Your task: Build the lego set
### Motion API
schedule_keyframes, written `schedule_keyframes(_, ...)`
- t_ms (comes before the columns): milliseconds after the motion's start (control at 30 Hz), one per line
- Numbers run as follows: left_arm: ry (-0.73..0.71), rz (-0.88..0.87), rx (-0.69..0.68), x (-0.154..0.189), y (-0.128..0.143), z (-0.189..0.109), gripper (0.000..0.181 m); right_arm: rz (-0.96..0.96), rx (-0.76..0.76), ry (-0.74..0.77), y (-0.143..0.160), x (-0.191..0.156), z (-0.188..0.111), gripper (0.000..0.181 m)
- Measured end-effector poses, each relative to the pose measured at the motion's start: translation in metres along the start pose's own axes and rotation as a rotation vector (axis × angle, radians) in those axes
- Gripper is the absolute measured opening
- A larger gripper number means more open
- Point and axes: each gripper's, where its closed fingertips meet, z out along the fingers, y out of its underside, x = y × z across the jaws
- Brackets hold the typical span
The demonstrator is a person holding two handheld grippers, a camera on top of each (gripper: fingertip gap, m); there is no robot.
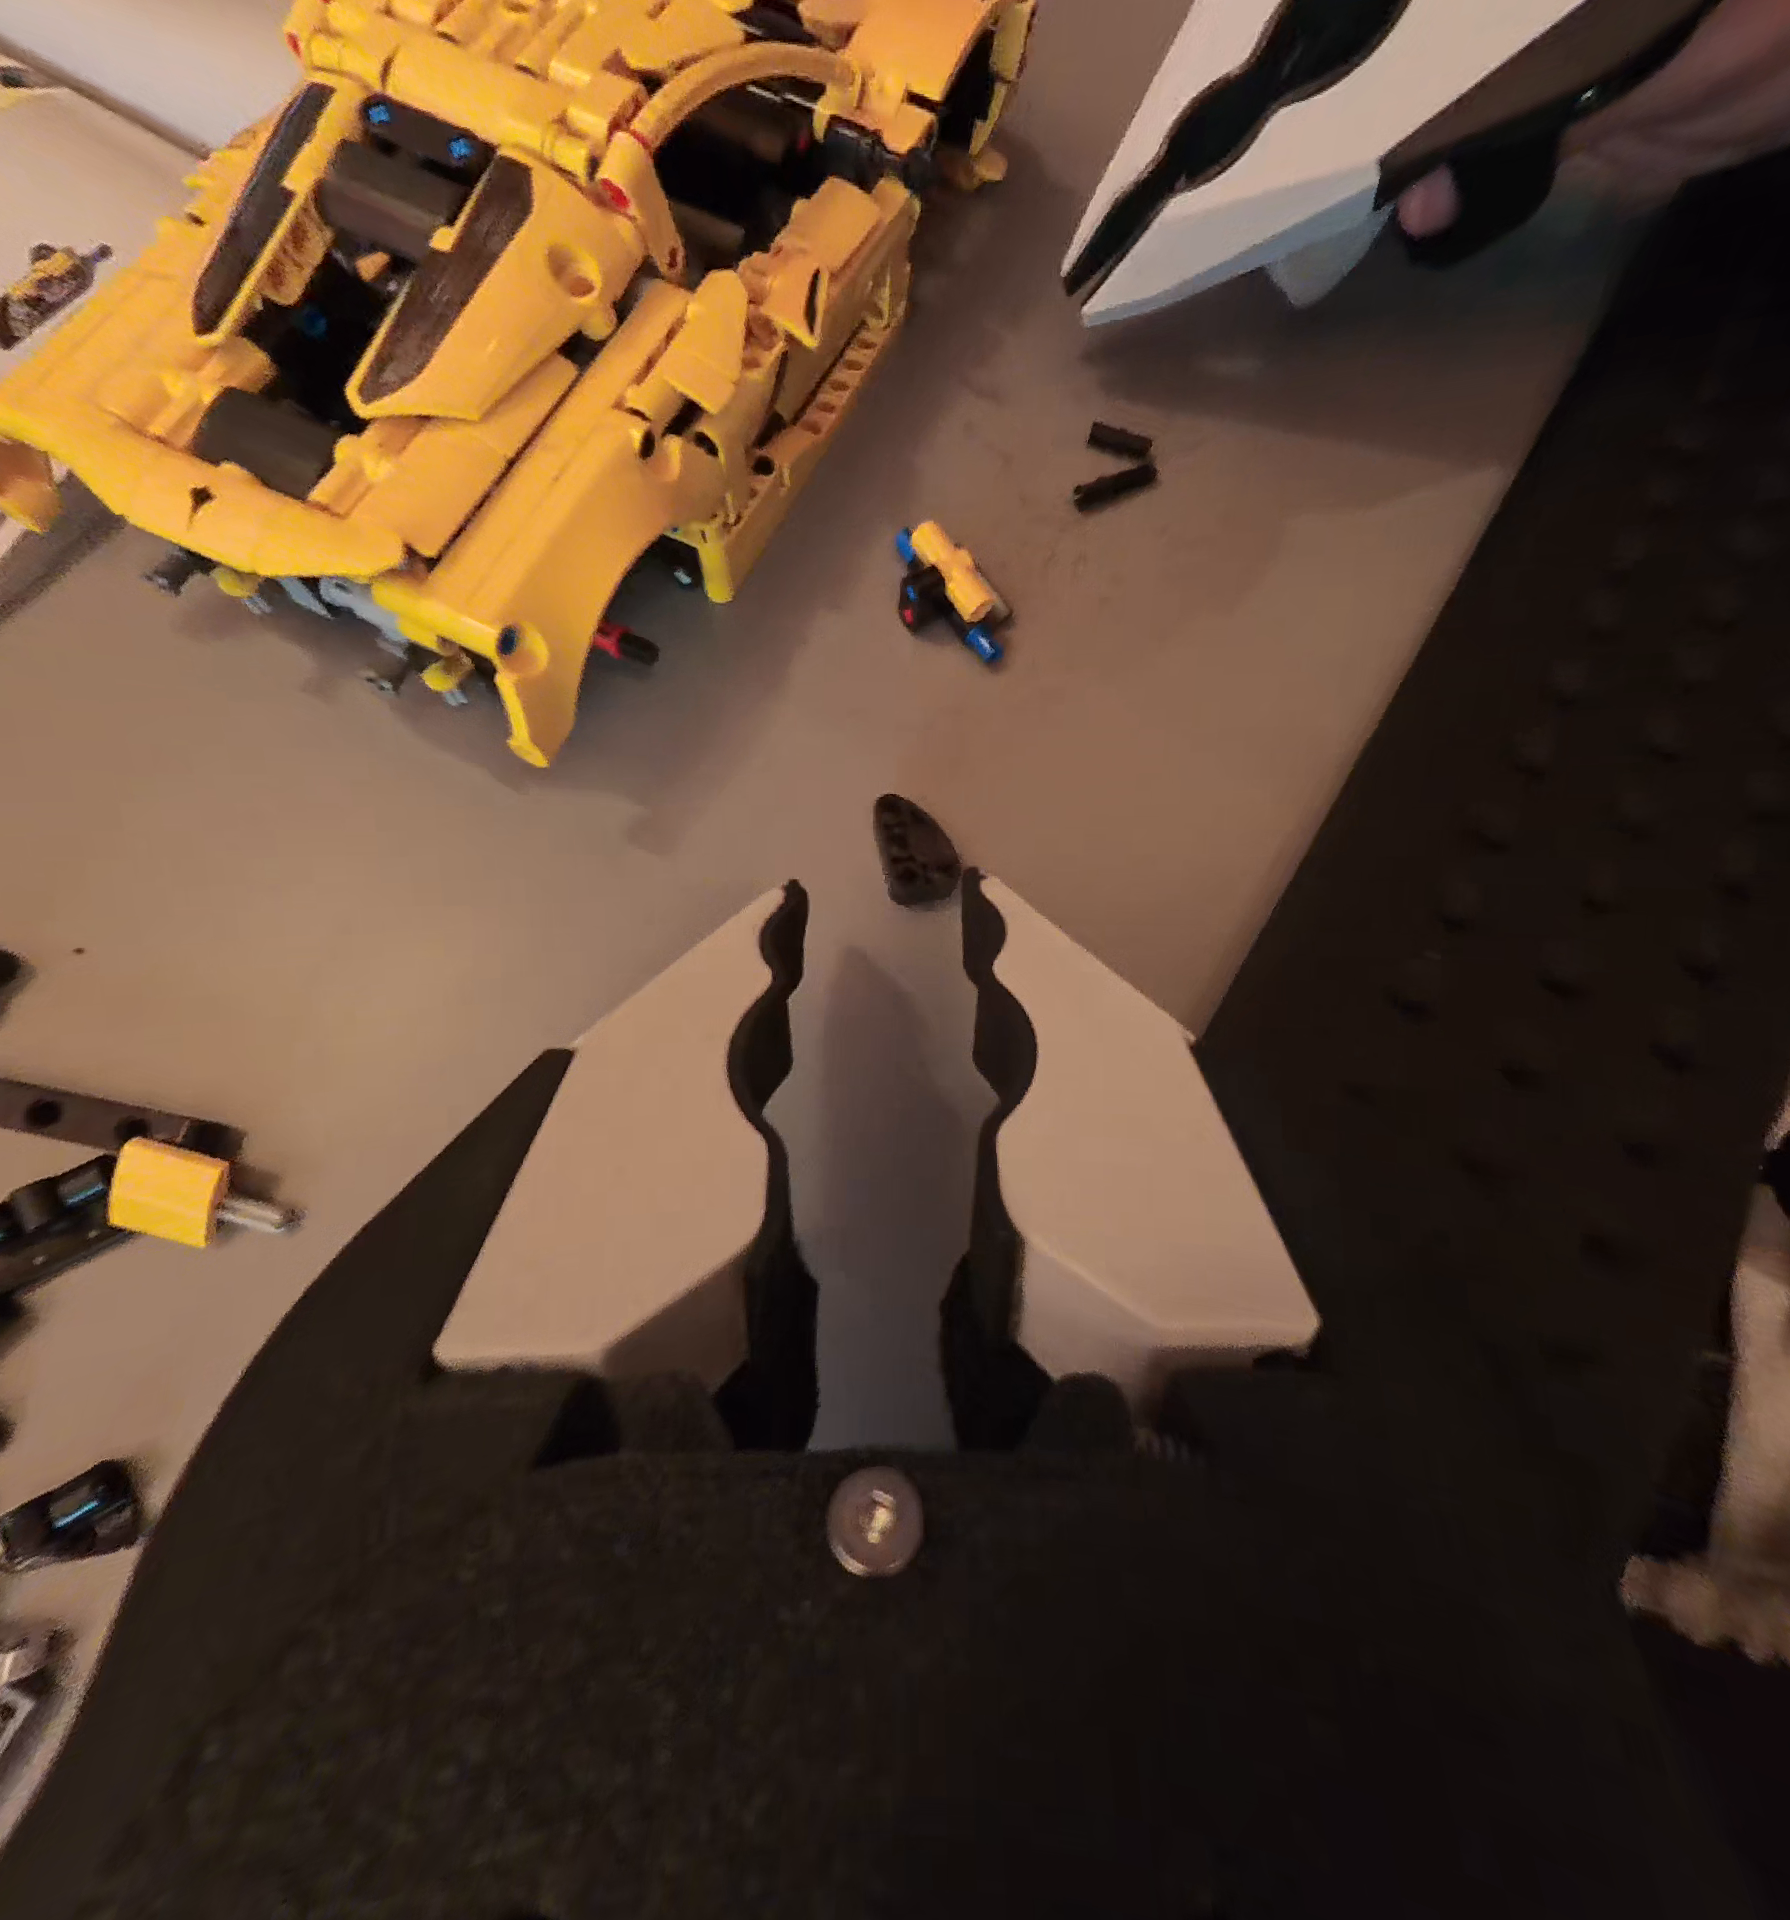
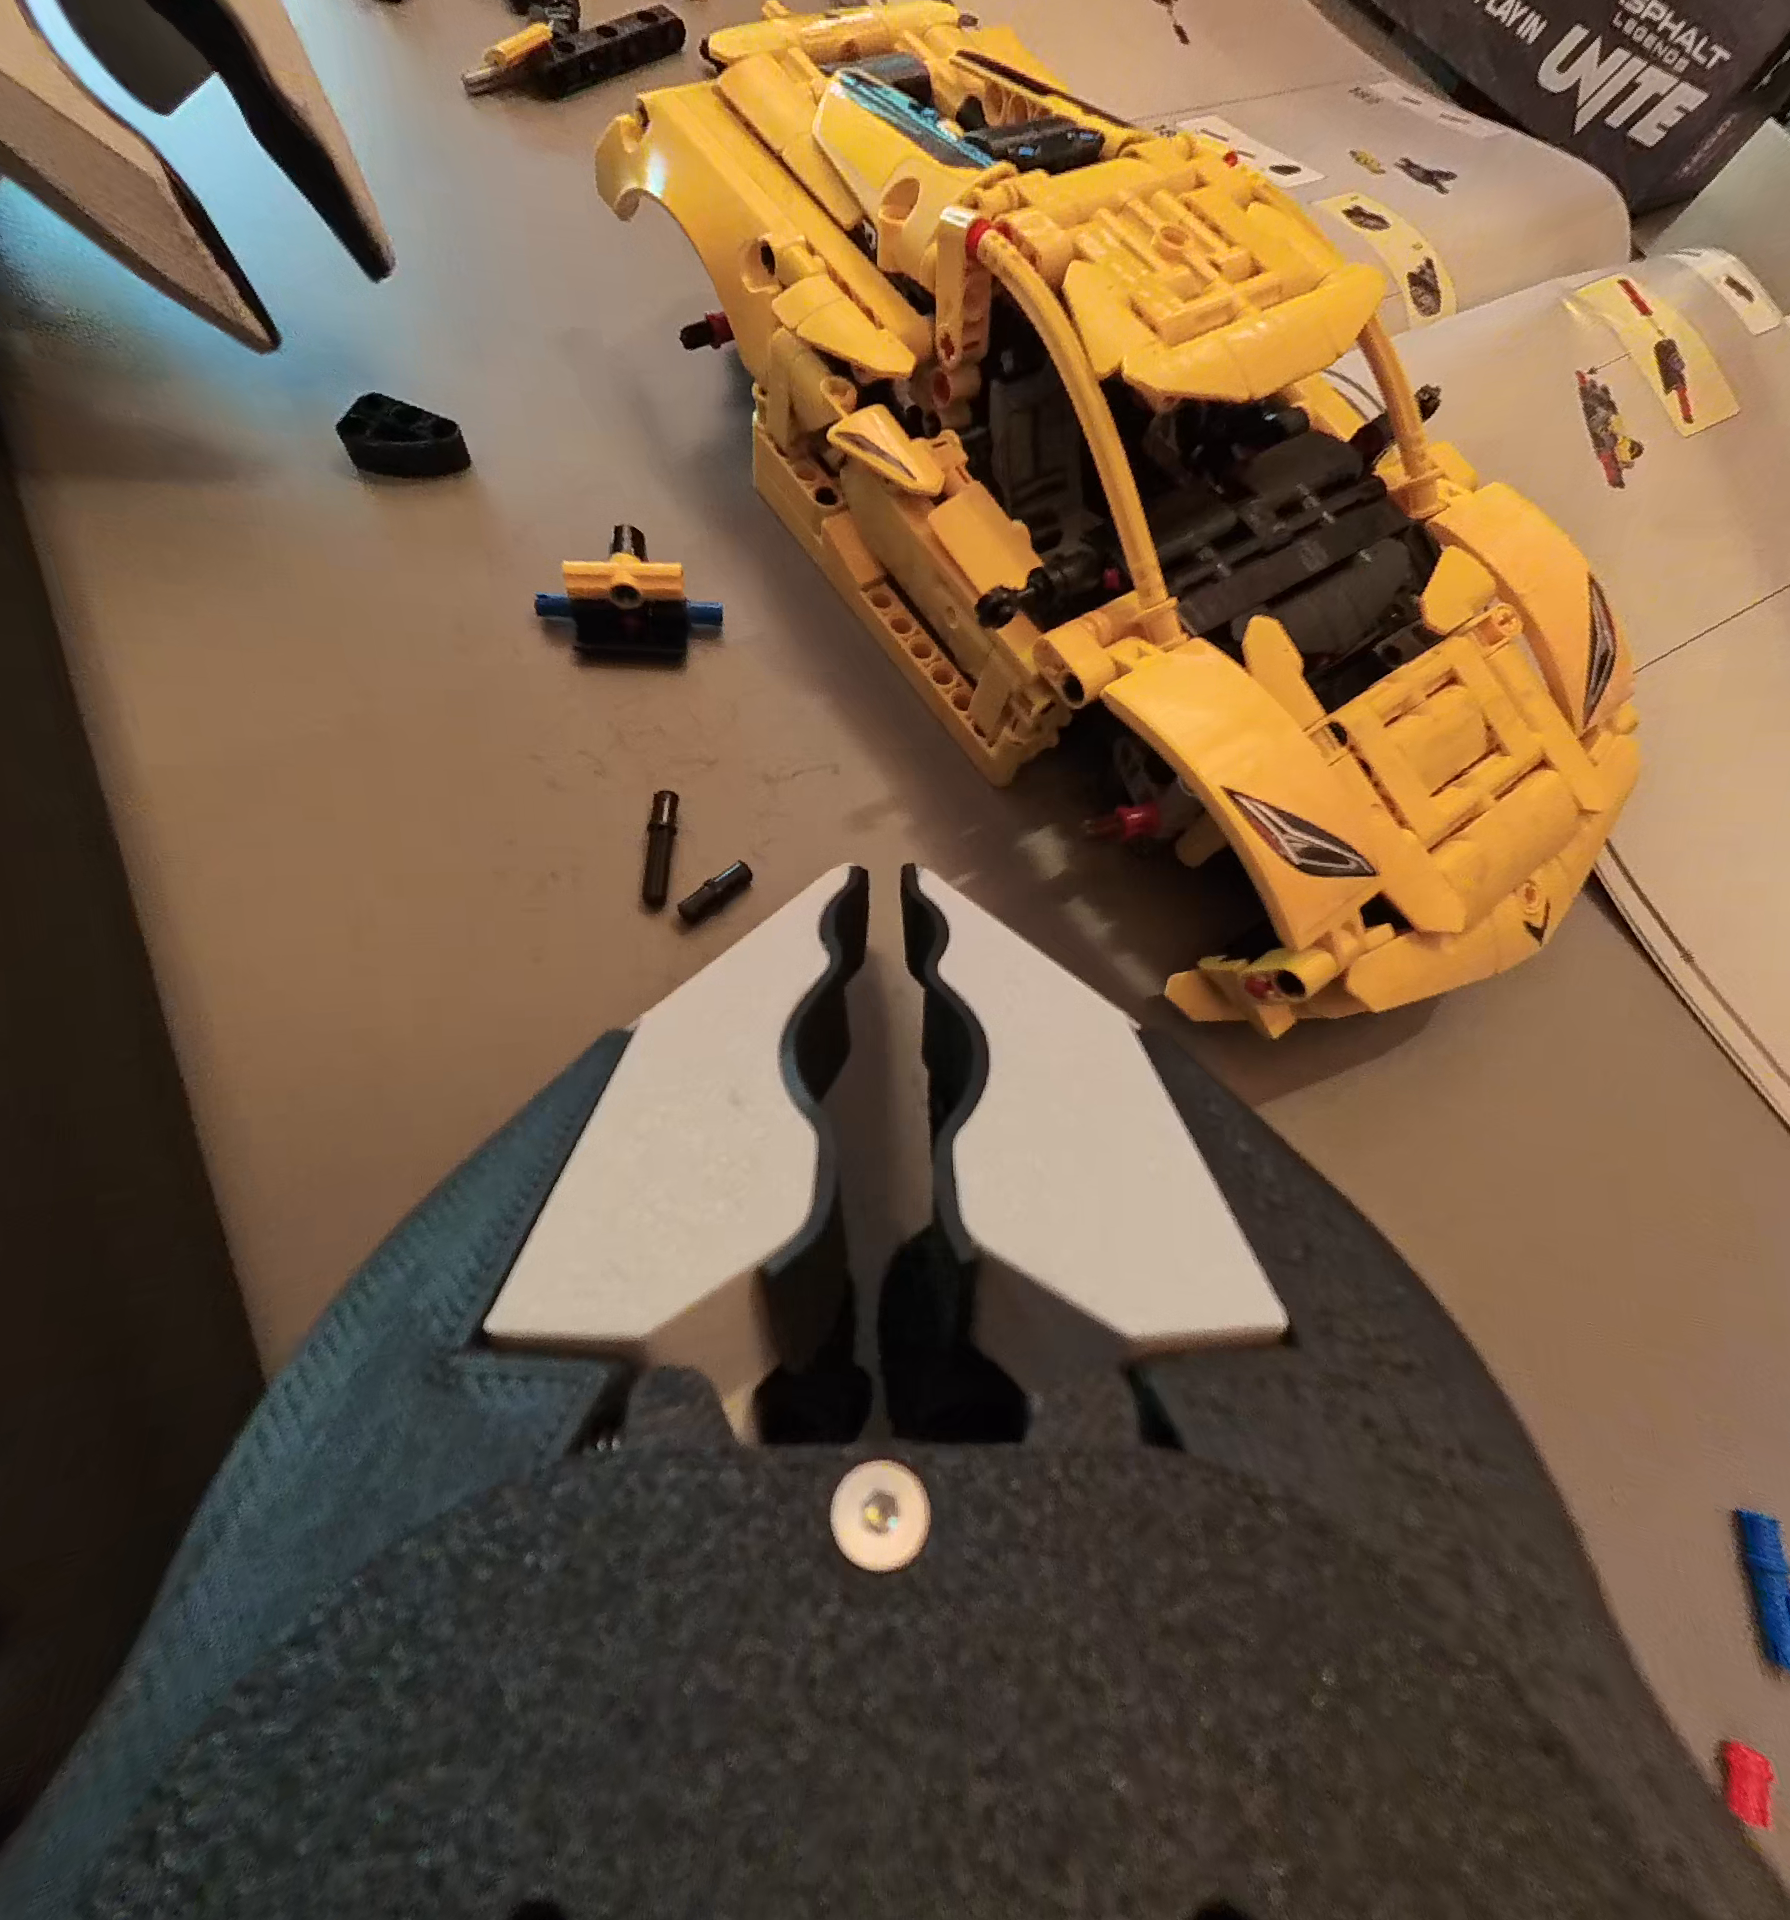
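Observation:
A partly built yellow lego car [image 1: 455, 343] stands on the grey table, without wheels; it also shows in the right wrist view [image 2: 1130, 520]. My left gripper [image 1: 883, 894] is open and empty, just above the table. A black curved piece [image 1: 912, 847] lies right in front of its tips, close to the right fingertip. My right gripper [image 2: 886, 883] is shut and empty, next to two black pins [image 2: 683, 868] and the car's front. A small yellow, black and blue subassembly [image 2: 626, 608] lies between the grippers.
An open instruction booklet [image 2: 1597, 416] and a dark box [image 2: 1597, 83] lie behind the car. Loose black beams and a yellow connector [image 1: 164, 1190] lie at the left. Blue and red pieces [image 2: 1774, 1600] lie at the right. The table edge drops to dark floor [image 1: 1597, 831]. The tips of one gripper are about 15 cm away from the tips of the other.

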Motion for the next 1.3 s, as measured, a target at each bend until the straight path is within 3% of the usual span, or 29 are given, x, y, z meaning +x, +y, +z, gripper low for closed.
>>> schedule_keyframes(400, -0.030, 0.016, -0.104, 0.007, 0.005, 0.021, 0.030, -0.008, -0.006, -0.008, 0.001, -0.002, 0.001, 0.005)
schedule_keyframes(500, -0.042, 0.028, -0.123, 0.006, 0.007, 0.024, 0.016, -0.009, -0.009, -0.009, 0.001, -0.002, 0.001, 0.005)
schedule_keyframes(633, -0.061, 0.040, -0.114, 0.004, 0.004, 0.024, 0.015, -0.007, -0.008, -0.010, 0.001, -0.002, 0.001, 0.005)
schedule_keyframes(700, -0.078, 0.049, -0.025, 0.000, -0.010, 0.019, 0.015, 0.009, 0.008, -0.021, -0.002, -0.003, 0.001, 0.005)
schedule_keyframes(767, -0.078, 0.061, 0.154, -0.003, -0.040, 0.005, 0.015, 0.084, 0.088, -0.095, -0.025, -0.011, -0.004, 0.006)
schedule_keyframes(900, -0.042, 0.128, 0.526, -0.006, -0.110, -0.037, 0.015, 0.284, 0.331, -0.450, -0.117, -0.039, -0.033, 0.016)
schedule_keyframes(1000, -0.071, 0.248, 0.610, -0.013, -0.138, -0.048, 0.015, 0.298, 0.412, -0.524, -0.172, -0.031, -0.038, 0.024)
schedule_keyframes(1133, -0.182, 0.521, 0.531, -0.032, -0.144, -0.034, 0.015, 0.357, 0.298, -0.491, -0.170, -0.012, -0.001, 0.028)
schedule_keyframes(1300, -0.138, 0.596, 0.591, -0.028, -0.144, -0.016, 0.015, 0.614, 0.429, -0.620, -0.156, -0.009, 0.013, 0.030)
